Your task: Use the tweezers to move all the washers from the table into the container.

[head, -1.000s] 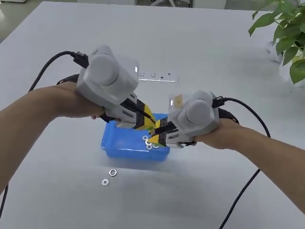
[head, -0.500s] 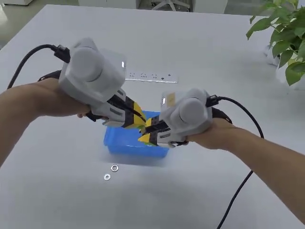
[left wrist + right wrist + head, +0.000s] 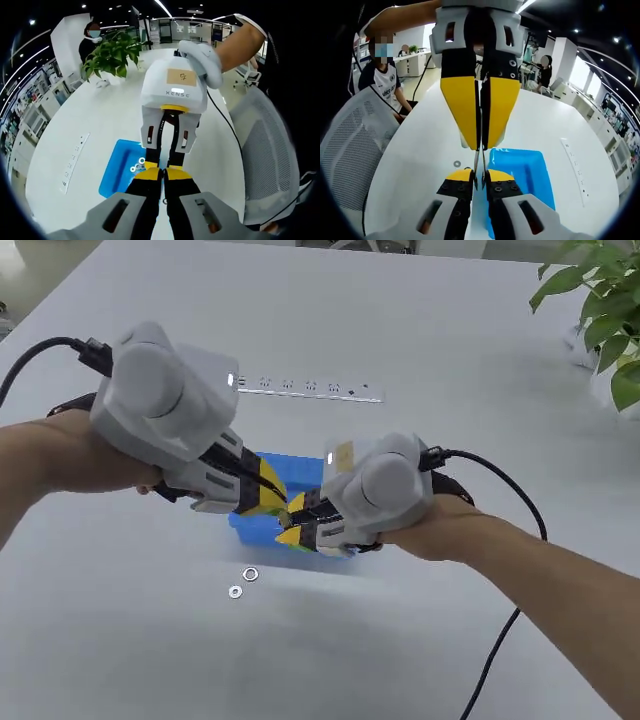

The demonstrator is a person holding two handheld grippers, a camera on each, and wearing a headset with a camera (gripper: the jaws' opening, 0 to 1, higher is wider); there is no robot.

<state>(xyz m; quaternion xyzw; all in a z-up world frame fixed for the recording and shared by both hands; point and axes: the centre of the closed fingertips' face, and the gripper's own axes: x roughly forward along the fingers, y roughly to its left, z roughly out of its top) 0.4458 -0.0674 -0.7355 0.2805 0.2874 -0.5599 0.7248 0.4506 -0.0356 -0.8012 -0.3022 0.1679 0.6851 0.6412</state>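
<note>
The left gripper and right gripper met tip to tip over the blue container. Both jaws were clenched, seemingly on the thin tweezers. Two washers lay on the table just beside the container. This looked like a handover, so next one gripper needed to let go.

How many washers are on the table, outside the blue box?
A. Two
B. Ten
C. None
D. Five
A: in the head view one washer and a second washer lie side by side on the white table, just in front of the blue container.
</note>
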